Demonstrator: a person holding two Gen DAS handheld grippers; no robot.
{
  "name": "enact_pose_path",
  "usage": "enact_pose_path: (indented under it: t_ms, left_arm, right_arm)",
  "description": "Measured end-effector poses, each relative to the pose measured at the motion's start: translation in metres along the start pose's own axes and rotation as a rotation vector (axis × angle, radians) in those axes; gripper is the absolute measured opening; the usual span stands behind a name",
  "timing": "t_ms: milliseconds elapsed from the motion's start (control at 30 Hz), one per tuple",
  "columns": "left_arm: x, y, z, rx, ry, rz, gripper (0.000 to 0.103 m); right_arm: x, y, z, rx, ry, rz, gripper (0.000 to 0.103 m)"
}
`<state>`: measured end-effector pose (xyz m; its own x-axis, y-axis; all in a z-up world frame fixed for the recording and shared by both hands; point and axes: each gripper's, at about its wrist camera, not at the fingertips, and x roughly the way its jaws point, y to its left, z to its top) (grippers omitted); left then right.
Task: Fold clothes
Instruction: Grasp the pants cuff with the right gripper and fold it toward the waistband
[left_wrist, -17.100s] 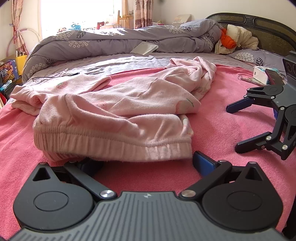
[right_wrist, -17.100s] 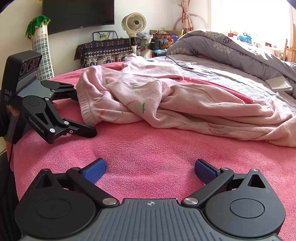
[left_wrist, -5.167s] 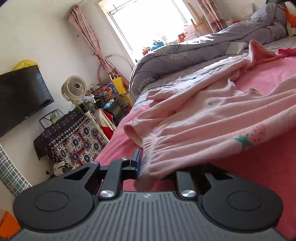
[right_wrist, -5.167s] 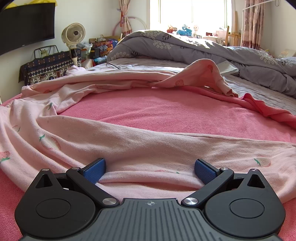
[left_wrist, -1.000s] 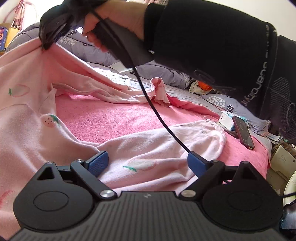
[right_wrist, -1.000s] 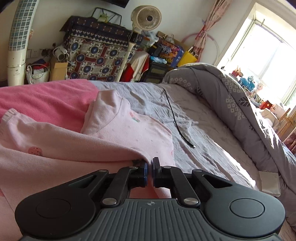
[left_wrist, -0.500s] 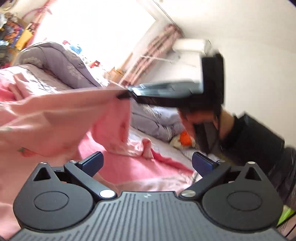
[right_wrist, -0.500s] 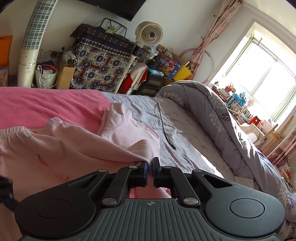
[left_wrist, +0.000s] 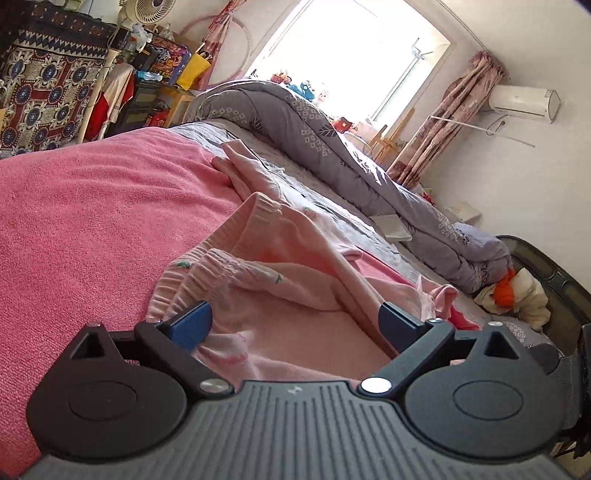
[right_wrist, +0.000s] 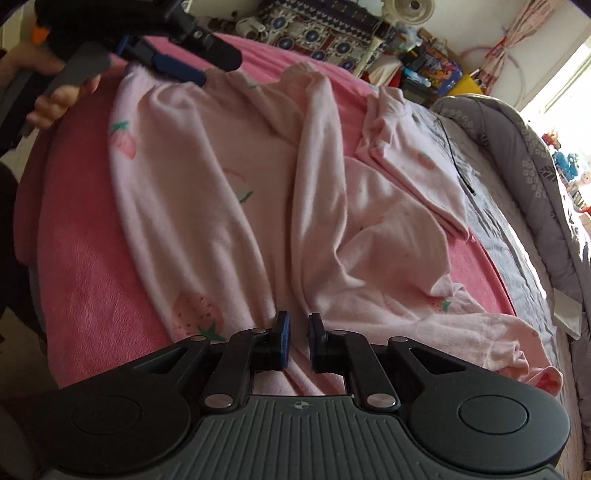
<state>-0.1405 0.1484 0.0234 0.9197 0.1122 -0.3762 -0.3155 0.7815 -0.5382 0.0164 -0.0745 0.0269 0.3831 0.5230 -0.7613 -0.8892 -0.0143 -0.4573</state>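
Pink strawberry-print trousers (right_wrist: 229, 192) lie lengthwise on the pink blanket (right_wrist: 81, 258). My right gripper (right_wrist: 298, 332) hangs low over their near end. Its jaws are opening, a narrow gap stands between the pads, and cloth shows through it without being pinched. My left gripper (right_wrist: 219, 70), held by a hand (right_wrist: 55, 99), is open at the far waistband. In the left wrist view the ribbed waistband of the trousers (left_wrist: 236, 266) lies just ahead of the open left gripper (left_wrist: 295, 317), with nothing between its fingers. A second pink garment (right_wrist: 413, 166) lies beside the trousers.
A rolled grey duvet (left_wrist: 314, 136) runs along the far side of the bed, with a black cable (right_wrist: 454, 155) on the grey sheet. The dark headboard (left_wrist: 554, 273) has pillows in front of it. A fan (right_wrist: 412, 7) and cluttered shelves stand past the bed's foot.
My right gripper swung down over the trousers, carried the cloth there and parted its jaws slightly. My left gripper, open throughout, turned from facing the right arm to face the waistband.
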Motion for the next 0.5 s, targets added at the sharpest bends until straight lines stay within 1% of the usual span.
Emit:
enact_pose_path:
  t_ms: [33, 67, 100, 133, 167, 200, 267, 300, 367, 433, 500]
  left_arm:
    - [-0.003, 0.000, -0.001, 0.008, -0.001, 0.000, 0.097]
    - [-0.006, 0.001, -0.001, 0.009, -0.005, -0.001, 0.098]
    - [-0.009, 0.003, -0.002, 0.009, -0.008, -0.003, 0.098]
    - [-0.010, 0.005, -0.002, 0.001, -0.008, -0.007, 0.098]
    - [-0.011, 0.008, -0.002, -0.007, -0.009, -0.011, 0.098]
    - [-0.012, 0.010, -0.003, -0.013, -0.009, -0.013, 0.098]
    - [-0.011, 0.009, -0.003, 0.004, -0.004, -0.008, 0.098]
    - [-0.009, 0.007, -0.004, 0.023, 0.003, 0.003, 0.098]
    - [-0.005, 0.004, -0.007, 0.057, 0.011, 0.017, 0.101]
    - [0.001, -0.001, -0.011, 0.105, 0.021, 0.034, 0.102]
    - [0.006, -0.008, -0.015, 0.181, 0.032, 0.065, 0.102]
  right_arm:
    - [-0.005, 0.002, 0.002, -0.012, -0.012, 0.007, 0.016]
    - [-0.012, 0.000, 0.006, -0.012, -0.027, 0.023, 0.025]
    - [-0.020, -0.003, 0.011, -0.005, -0.057, 0.052, 0.031]
    - [-0.029, -0.008, 0.016, 0.005, -0.095, 0.086, 0.044]
    - [-0.034, -0.011, 0.025, 0.003, -0.132, 0.095, 0.055]
    - [-0.038, -0.015, 0.036, -0.005, -0.168, 0.091, 0.057]
    - [-0.038, -0.023, 0.059, -0.010, -0.237, 0.076, 0.057]
    - [-0.031, -0.028, 0.072, 0.012, -0.267, 0.068, 0.057]
    - [-0.010, -0.040, 0.098, 0.089, -0.309, 0.083, 0.057]
    - [0.021, -0.054, 0.124, 0.183, -0.328, 0.119, 0.057]
    - [0.053, -0.064, 0.145, 0.236, -0.303, 0.158, 0.056]
